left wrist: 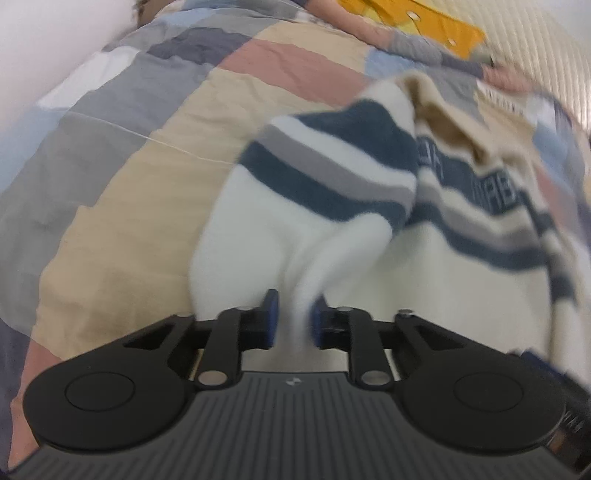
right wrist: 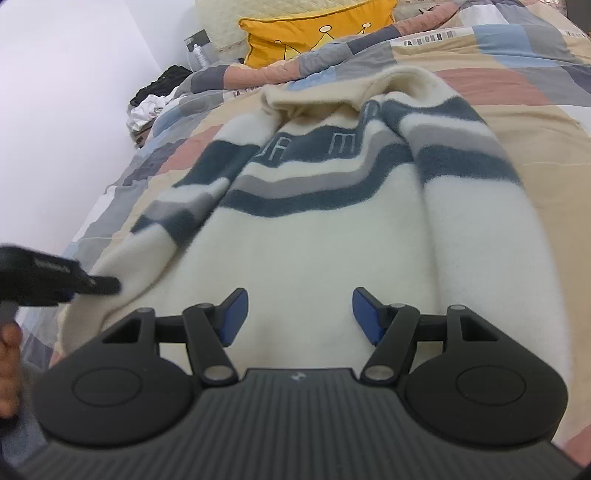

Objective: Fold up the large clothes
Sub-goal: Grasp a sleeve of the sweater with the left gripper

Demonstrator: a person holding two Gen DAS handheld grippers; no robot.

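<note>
Left gripper [left wrist: 293, 319] pinching sweater [left wrist: 424, 258] sleeve [left wrist: 332, 177], right gripper [right wrist: 299, 314] spread above: best laid straight across the body, smoothly.

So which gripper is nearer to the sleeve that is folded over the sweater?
Left. The left gripper pinches the sleeve at its cuff; the right gripper hovers open above the sweater body.

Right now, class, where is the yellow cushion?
In the right wrist view, the yellow cushion lies at the bed's far end, beyond the striped sweater, on the patchwork quilt.
</note>
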